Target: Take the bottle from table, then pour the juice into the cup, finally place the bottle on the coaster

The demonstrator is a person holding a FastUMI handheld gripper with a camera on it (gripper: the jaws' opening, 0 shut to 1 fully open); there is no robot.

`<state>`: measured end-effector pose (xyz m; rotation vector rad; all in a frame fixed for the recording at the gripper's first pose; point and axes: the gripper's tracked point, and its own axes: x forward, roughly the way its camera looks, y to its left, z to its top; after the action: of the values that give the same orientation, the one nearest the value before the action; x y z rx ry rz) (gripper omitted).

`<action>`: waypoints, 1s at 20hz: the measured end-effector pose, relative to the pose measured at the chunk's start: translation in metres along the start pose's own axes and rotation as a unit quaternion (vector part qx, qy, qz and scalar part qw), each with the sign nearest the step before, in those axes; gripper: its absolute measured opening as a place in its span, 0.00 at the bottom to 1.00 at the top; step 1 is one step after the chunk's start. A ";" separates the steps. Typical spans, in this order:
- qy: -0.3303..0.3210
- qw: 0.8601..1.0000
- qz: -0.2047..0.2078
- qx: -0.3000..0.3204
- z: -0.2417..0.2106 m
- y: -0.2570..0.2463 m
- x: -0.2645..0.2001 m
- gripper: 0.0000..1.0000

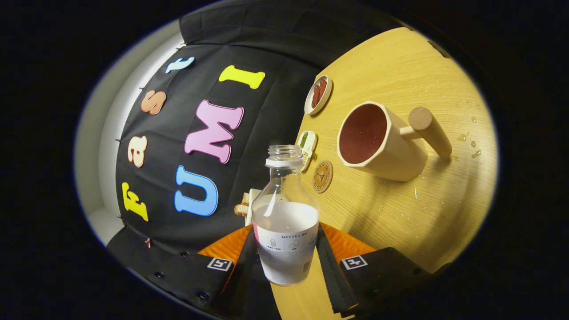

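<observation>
My gripper is shut on a clear, uncapped bottle with a white label, held between both fingers; its open neck points away from me. Clear liquid fills roughly its lower half. The whole view is rolled, so the table stands tilted. Beyond the bottle's mouth and to one side stands a cream cup with a thick round handle, its dark red inside facing me. A small round brown coaster lies on the wooden table between the bottle's neck and the cup.
A round white dish with reddish food sits beyond the cup near the booth wall. A small white dish with green bits lies by the coaster. Bread slices show behind the bottle. Water drops dot the table near the cup's handle.
</observation>
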<state>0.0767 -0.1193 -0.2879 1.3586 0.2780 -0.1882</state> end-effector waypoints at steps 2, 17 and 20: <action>-0.005 1.000 0.002 0.021 0.005 0.000 0.002 0.74; -0.024 0.989 0.021 0.146 0.031 -0.004 -0.001 0.73; -0.019 0.987 0.023 0.160 0.031 -0.003 0.003 0.73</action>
<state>0.0812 -0.1500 -0.2860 1.6763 0.1884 -0.2259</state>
